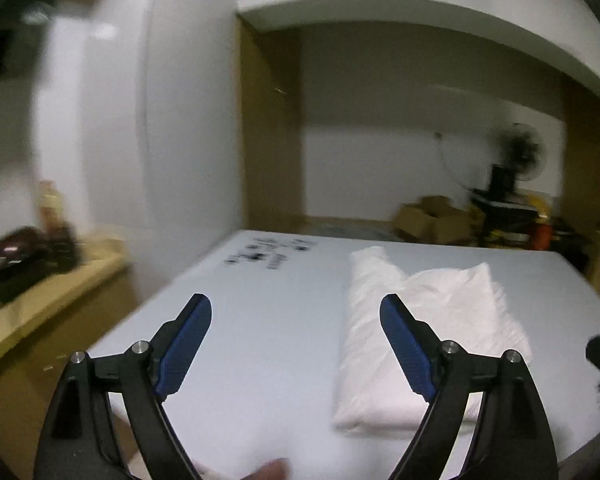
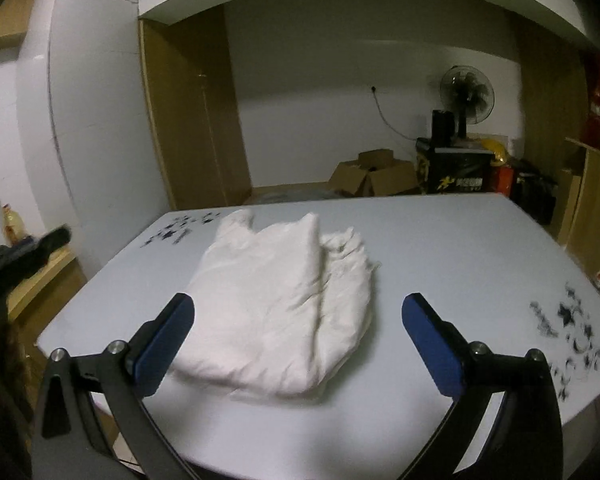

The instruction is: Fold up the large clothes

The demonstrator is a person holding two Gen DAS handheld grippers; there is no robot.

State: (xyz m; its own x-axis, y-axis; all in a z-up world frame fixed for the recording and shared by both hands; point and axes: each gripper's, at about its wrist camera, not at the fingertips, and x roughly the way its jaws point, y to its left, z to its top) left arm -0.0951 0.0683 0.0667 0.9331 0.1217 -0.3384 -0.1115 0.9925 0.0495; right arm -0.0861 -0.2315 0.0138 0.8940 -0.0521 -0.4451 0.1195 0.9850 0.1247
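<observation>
**White garment lies folded on the table, both grippers released above it**

The white, soft, crumpled cloth garment (image 2: 284,304) lies folded into a thick bundle on the pale grey-blue flat table top (image 2: 440,240). It rests nearer to the table's near-left part in the right wrist view, with one folded layer on top of another and a frayed edge at the far right side. In the left wrist view the same garment (image 1: 416,336) appears to the right of the centre.

The right gripper (image 2: 298,316), black with blue pads, is held above the near edge of the table. Its jaws stand wide apart and nothing is between the pads; the garment is seen behind the gap, not touched. The left gripper (image 1: 296,316), of the same kind, also has its jaws spread wide and holds nothing. It points at the bare table surface just beside the garment's left edge. This view is blurred.

Small black star-shaped marks (image 2: 568,332) are scattered on the table at the right, and another group (image 2: 180,232) at the far left corner. Behind the table stand open brown cardboard boxes (image 2: 374,178) on the floor, a black standing fan (image 2: 466,92) and a light wooden wardrobe (image 2: 188,120).
</observation>
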